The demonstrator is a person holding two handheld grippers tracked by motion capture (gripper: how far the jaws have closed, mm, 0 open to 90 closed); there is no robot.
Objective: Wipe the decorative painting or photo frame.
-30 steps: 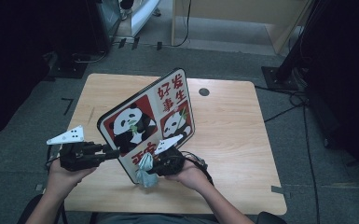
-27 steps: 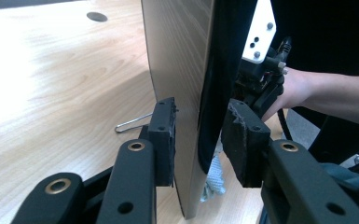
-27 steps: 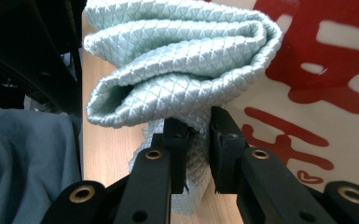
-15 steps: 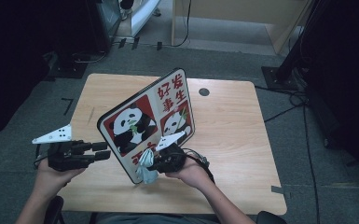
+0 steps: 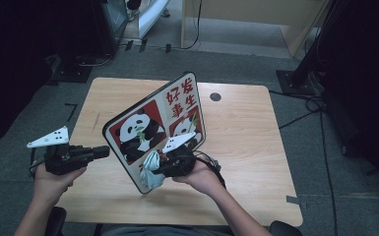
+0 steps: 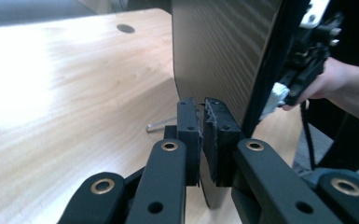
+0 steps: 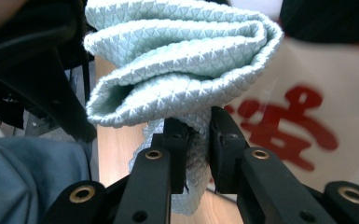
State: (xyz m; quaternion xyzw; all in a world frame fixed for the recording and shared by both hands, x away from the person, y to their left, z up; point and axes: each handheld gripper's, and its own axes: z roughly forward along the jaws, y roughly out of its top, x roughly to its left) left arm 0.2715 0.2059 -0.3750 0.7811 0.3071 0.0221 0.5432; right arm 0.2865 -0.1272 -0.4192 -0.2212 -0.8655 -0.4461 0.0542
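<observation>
While my right tool [image 5: 163, 163] pinches the pale green cloth [image 5: 150, 169] tight, the cloth presses on the low corner of the panda board [image 5: 155, 129]. That board stands tilted on the counter [image 5: 246, 142], its long side running from seven o'clock up to one o'clock. My left tool [image 5: 101, 152] sits at nine o'clock, jaws nearly shut on nothing, just beside the board's edge. I think wiping goes upward next.

Tilted panda board [image 5: 155, 129], bunched cloth [image 5: 150, 169]
</observation>
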